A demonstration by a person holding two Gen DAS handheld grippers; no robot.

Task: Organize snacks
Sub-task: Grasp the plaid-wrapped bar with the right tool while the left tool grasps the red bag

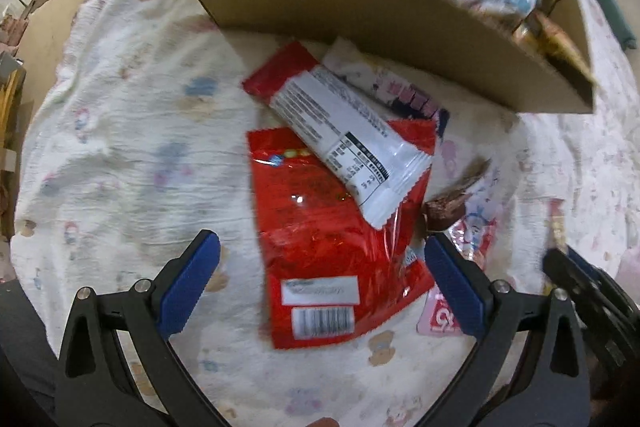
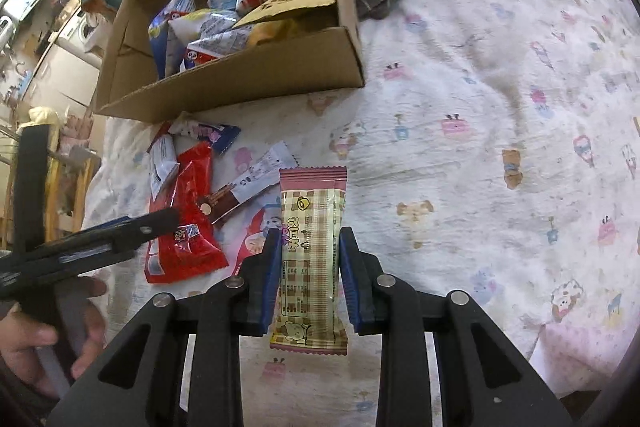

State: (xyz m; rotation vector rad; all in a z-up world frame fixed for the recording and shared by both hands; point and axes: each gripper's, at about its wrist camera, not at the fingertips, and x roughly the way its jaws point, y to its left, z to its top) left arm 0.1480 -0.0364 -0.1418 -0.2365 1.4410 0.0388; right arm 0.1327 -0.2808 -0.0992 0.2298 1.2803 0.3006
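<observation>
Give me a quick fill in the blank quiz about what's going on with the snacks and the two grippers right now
1. The right gripper is shut on a plaid-patterned snack ____.
2. The left gripper hovers with its jaws ____ above the red snack bag.
3. A white and red wrapper lies partly on ____ of the red snack bag.
4. The cardboard box already holds several ____.

Missing words: bar; open; top; snack packets

Loose snack packets (image 1: 340, 227) lie on the bedsheet (image 1: 120, 147) before the snack-filled box (image 1: 360, 27).
</observation>
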